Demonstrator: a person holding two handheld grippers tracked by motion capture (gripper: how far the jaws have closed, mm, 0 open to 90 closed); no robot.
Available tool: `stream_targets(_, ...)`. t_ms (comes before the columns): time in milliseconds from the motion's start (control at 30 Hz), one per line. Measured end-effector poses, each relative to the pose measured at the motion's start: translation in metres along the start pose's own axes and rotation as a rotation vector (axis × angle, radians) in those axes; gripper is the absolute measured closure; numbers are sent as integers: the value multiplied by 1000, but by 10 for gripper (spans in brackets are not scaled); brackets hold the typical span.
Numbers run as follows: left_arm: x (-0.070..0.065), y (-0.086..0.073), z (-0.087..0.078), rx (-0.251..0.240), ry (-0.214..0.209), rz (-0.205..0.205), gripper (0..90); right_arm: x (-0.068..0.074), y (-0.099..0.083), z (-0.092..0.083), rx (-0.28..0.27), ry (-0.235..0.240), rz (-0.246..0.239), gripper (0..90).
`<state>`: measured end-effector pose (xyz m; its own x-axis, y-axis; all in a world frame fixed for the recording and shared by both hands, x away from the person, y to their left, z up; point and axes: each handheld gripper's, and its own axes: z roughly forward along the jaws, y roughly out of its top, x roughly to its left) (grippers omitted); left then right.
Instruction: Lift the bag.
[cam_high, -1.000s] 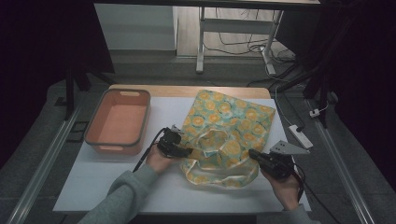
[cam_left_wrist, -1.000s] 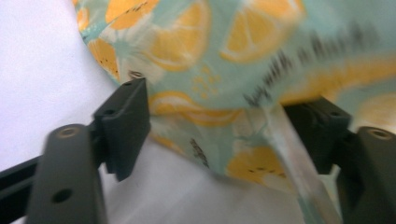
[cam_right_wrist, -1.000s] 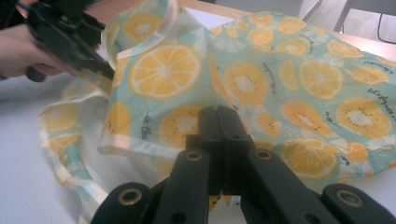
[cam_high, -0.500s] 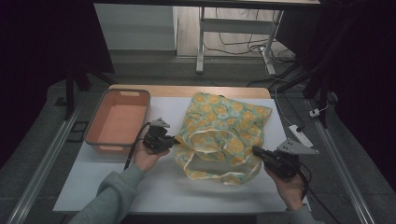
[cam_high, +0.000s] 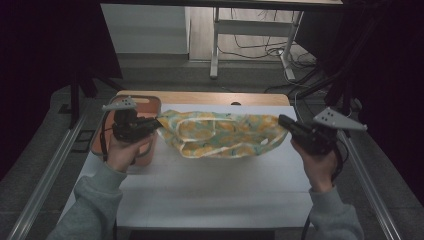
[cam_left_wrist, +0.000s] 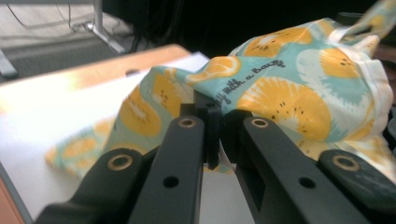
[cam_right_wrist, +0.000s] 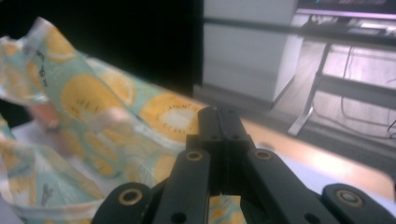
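A fabric bag (cam_high: 222, 134) printed with orange slices on teal hangs stretched in the air above the white table top (cam_high: 215, 185). My left gripper (cam_high: 156, 123) is shut on its left corner, and the right gripper (cam_high: 283, 121) is shut on its right corner. In the left gripper view the black jaws pinch the bag's edge (cam_left_wrist: 219, 100) at my left gripper (cam_left_wrist: 214, 135), with printed cloth spreading to the right. In the right gripper view the right gripper (cam_right_wrist: 219, 122) has its jaws pressed together on the bag (cam_right_wrist: 88, 112), which billows to the left.
A salmon plastic tray (cam_high: 146, 106) sits at the table's left, partly under my left hand. A wooden strip (cam_high: 210, 97) runs along the far table edge. Metal rails flank the table, and table legs (cam_high: 215, 45) with cables stand on the floor beyond.
Both grippers have lifted the bag off the table and moved apart, pulling it taut between them. The left hand now hovers over the tray.
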<state>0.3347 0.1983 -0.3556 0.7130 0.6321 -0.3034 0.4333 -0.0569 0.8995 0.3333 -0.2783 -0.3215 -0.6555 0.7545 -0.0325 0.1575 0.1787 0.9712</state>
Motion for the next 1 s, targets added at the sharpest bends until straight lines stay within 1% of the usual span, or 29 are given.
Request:
stream_targets(33, -1, 5, -3, -14, -2, 4, 893, -3, 8, 3, -9, -4, 0, 900)
stream_targets(100, -3, 15, -7, -34, 15, 30, 893, -7, 22, 7, -28, -20, -20, 900)
stream_targets(167, -5, 22, -10, -57, 15, 34, 892, -9, 32, 8, -59, -21, -16, 900)
stream_targets(200, -5, 23, -9, -55, 25, 43, 892, -9, 35, 8, -70, -24, -13, 900)
stream_targets(267, -4, 18, -5, -32, 32, 43, 892, -7, 34, 10, -81, -27, -10, 900)
stream_targets(367, 5, 3, 1, -2, 22, 10, 892, -7, 18, 17, -43, -21, -5, 900)
stream_targets(467, 12, -13, 9, 45, 27, -8, 891, -11, -3, 26, 7, -6, 30, 900)
stream_targets(533, 14, -24, 16, 80, 36, -15, 891, -13, -16, 33, 48, -6, 41, 900)
stream_targets(667, 20, -46, 31, 158, 39, -37, 890, -18, -44, 49, 134, 4, 70, 900)
stream_targets(767, 22, -62, 39, 206, 40, -45, 889, -20, -70, 57, 200, 14, 91, 900)
stream_targets(833, 23, -70, 42, 223, 38, -56, 889, -22, -84, 59, 235, 20, 107, 900)
stream_targets(867, 24, -72, 43, 231, 40, -59, 888, -22, -89, 60, 251, 24, 110, 900)
stream_targets(900, 24, -74, 44, 237, 40, -61, 888, -22, -93, 60, 256, 27, 114, 900)
stream_targets(1000, 23, -80, 48, 261, 38, -58, 886, -21, -96, 62, 272, 33, 107, 900)
